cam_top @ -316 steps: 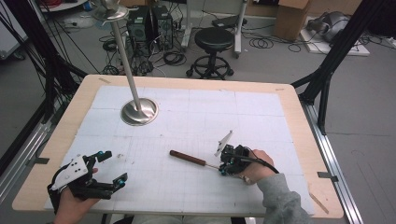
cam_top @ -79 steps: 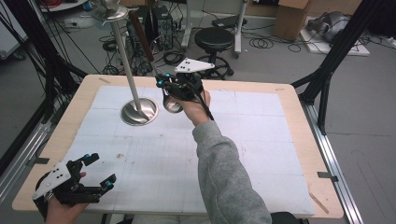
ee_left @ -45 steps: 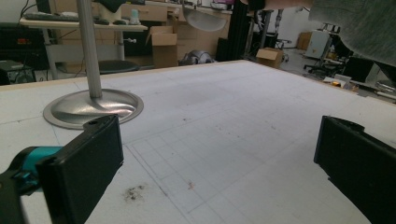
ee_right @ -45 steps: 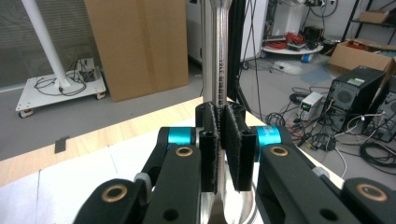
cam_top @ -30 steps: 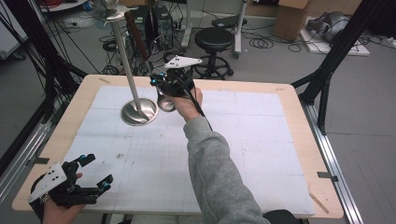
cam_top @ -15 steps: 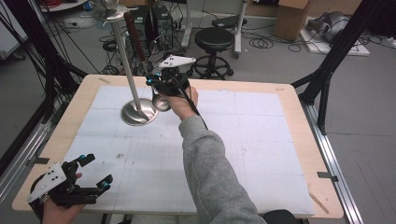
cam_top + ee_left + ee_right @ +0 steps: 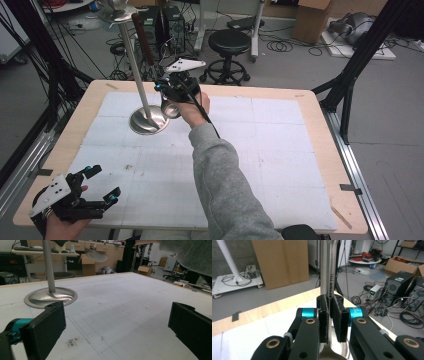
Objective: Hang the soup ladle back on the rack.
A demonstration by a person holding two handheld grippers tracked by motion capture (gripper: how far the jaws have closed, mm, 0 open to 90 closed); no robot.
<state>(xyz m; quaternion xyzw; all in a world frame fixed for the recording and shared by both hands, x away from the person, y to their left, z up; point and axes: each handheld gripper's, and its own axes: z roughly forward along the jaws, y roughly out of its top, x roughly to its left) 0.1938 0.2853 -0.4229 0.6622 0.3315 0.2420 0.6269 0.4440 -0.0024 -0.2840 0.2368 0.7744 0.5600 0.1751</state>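
Clamping right tongs [image 7: 329, 315] on ladle handle [image 7: 330, 290] beside stand pole [image 7: 134, 65]; left tongs [image 7: 117, 327] apart, low over bench [image 7: 310, 107].

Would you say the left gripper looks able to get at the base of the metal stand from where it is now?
Probably yes. The left gripper is open at the table's near corner, and bare mat lies between it and the stand's base. The right gripper works higher, by the pole.
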